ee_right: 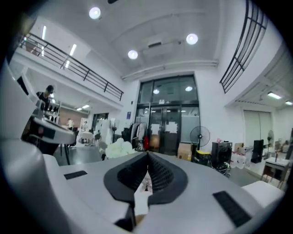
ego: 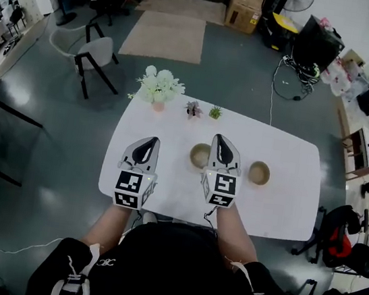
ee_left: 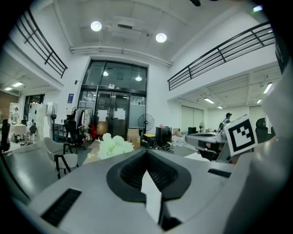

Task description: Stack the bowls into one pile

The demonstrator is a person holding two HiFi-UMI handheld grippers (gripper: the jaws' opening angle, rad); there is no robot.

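Left gripper [ego: 151, 140] and right gripper [ego: 219, 139] closed on nothing — right one part-hiding a bowl [ego: 197, 155], second bowl [ego: 259, 173] apart, flowers [ego: 159, 86] beyond.

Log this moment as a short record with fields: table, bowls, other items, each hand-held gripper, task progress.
table: white table with rounded corners
bowls: two, left bowl and right bowl, both upright, apart, not stacked
other items: white flowers, pinkish plant and green plant at the far edge
left hand-held gripper: jaws together, nothing between them
right hand-held gripper: jaws together, empty; overlaps the left bowl's edge in the head view
task progress: no pile yet
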